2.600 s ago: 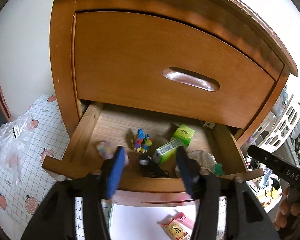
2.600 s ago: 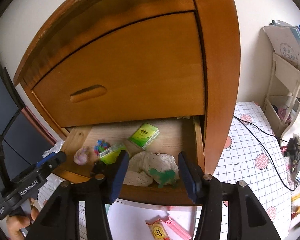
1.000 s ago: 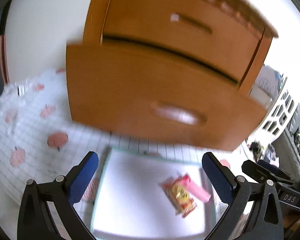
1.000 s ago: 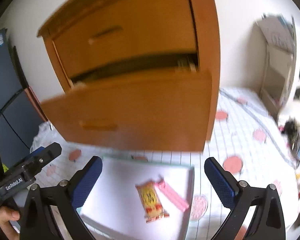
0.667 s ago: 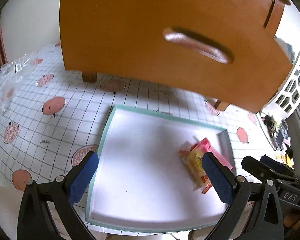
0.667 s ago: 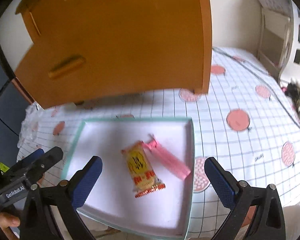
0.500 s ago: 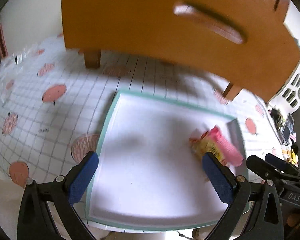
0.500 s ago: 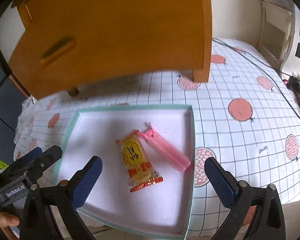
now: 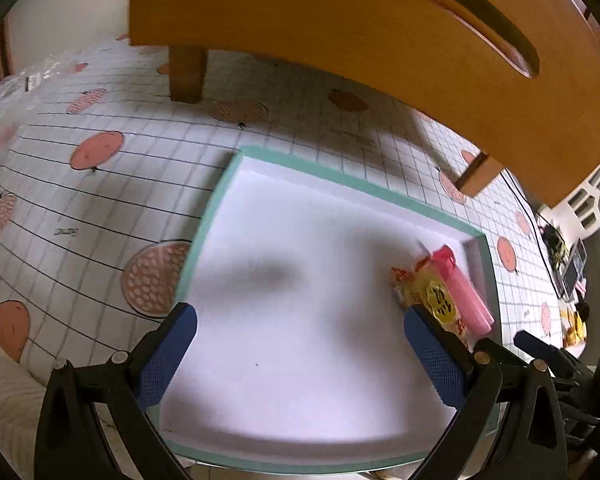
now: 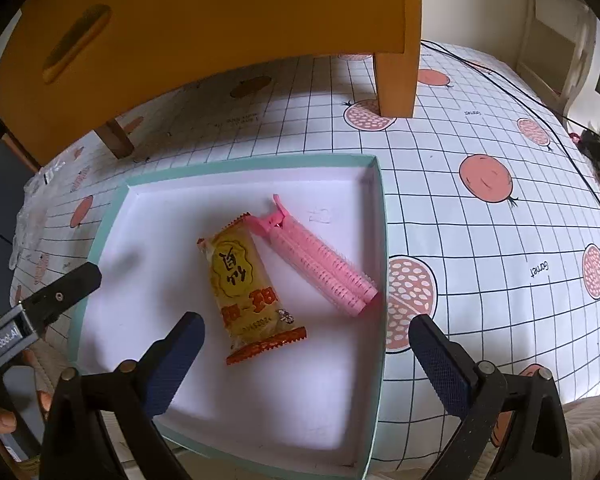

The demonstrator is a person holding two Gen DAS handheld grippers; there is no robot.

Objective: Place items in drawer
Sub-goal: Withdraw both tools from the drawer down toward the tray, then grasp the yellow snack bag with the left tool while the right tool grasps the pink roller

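In white tray with teal rim: yellow snack packet, touching pink hair-roller clip at its right. Overhead, wooden drawer front, contents hidden. Left gripper spread wide, empty, likewise right gripper, above packet. Beyond, grid tablecloth, possibly a cable.

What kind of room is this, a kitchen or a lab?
Most likely a lived-in home room, not a lab: a wooden cabinet stands on a fruit-print cloth, with a snack packet and pink hair roller in a tray.
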